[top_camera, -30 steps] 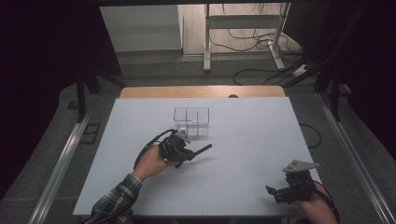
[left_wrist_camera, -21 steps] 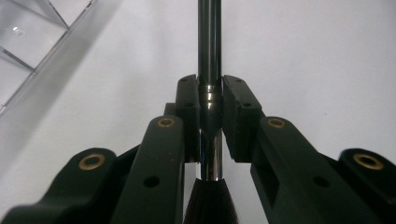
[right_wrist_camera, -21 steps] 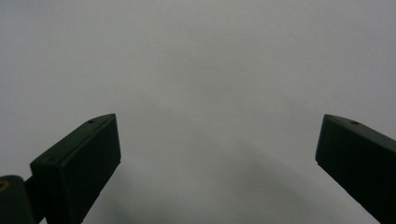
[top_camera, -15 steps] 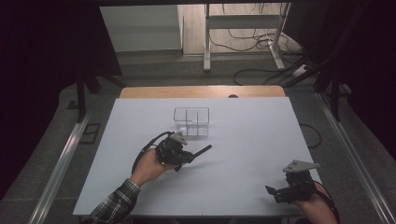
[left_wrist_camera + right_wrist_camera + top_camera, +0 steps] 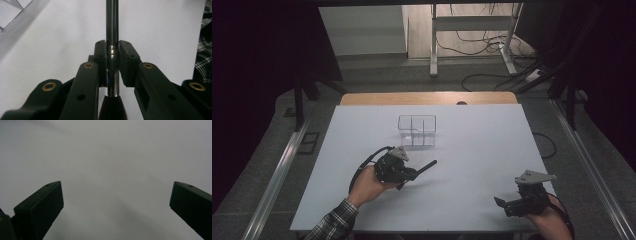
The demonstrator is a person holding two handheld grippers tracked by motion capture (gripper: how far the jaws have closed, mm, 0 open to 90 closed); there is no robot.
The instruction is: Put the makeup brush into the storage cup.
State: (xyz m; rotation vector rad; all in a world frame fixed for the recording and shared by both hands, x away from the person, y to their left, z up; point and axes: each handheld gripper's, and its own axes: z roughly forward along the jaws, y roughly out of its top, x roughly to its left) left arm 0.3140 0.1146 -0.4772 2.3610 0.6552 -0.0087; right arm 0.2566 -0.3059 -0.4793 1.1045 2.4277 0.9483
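Observation:
A slim dark metal rod (image 5: 426,166) with a shiny collar (image 5: 111,25) is clamped in my left gripper (image 5: 412,174), which is held low over the white table (image 5: 472,150), left of centre. Seen from the left gripper view, the left gripper (image 5: 112,50) is shut on the rod, which runs straight out past the tips. The rod points up and to the right, just in front of a clear divided box (image 5: 417,131). My right gripper (image 5: 503,204) rests near the front right edge, and its own view shows the right gripper (image 5: 116,195) open over bare table.
One corner of the clear box (image 5: 13,15) appears at the top left of the left gripper view. A plaid sleeve (image 5: 203,62) is at that view's right edge. Beyond the table's wooden far edge (image 5: 427,98) are a desk frame and floor cables.
My left gripper with the rod has drifted slightly toward the person and to the left. The right gripper has stayed put.

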